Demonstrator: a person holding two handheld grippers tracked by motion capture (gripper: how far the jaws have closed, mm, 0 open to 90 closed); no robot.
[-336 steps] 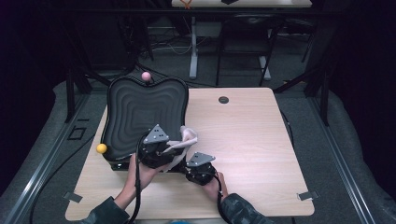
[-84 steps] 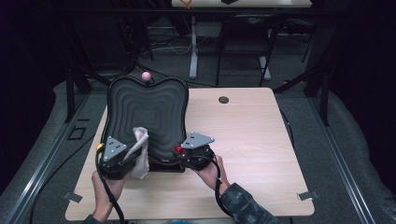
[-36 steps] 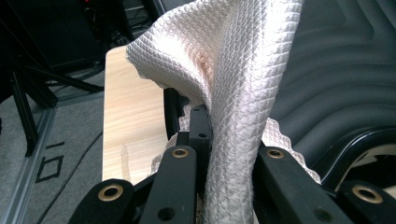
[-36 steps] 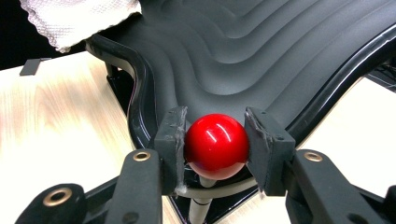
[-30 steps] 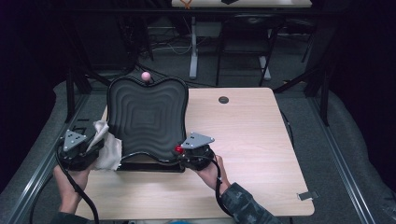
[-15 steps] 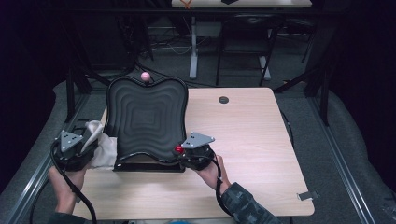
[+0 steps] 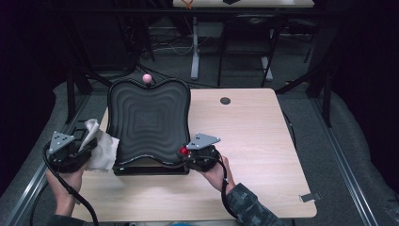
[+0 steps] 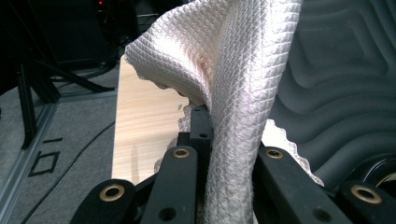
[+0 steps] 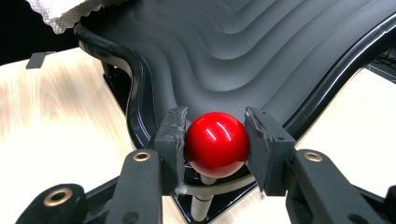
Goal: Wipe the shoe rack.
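A black tray with wavy ridges (image 7: 148,120) stands tilted on the left half of the wooden table. A red ball knob (image 9: 216,143) sticks up on a stem at its near right corner (image 7: 183,151), and my right gripper (image 9: 215,140) is shut on it, a pad on each side. At the tray's left edge my left gripper (image 7: 80,146) is shut on a white waffle-weave cloth (image 8: 233,88), which rises in a fold between the jaws and drapes against the tray (image 8: 336,84). The cloth (image 7: 101,148) hangs beside the tray's left rim.
A pink ball knob (image 7: 147,78) sits at the tray's far corner. A small black round cap (image 7: 225,100) lies in the table top behind the tray. Dark frames and table legs stand beyond the far edge, and grey floor with cables lies to the left.
My left gripper has carried the cloth a little nearer along the tray's left edge. The right gripper has held still on the red knob.
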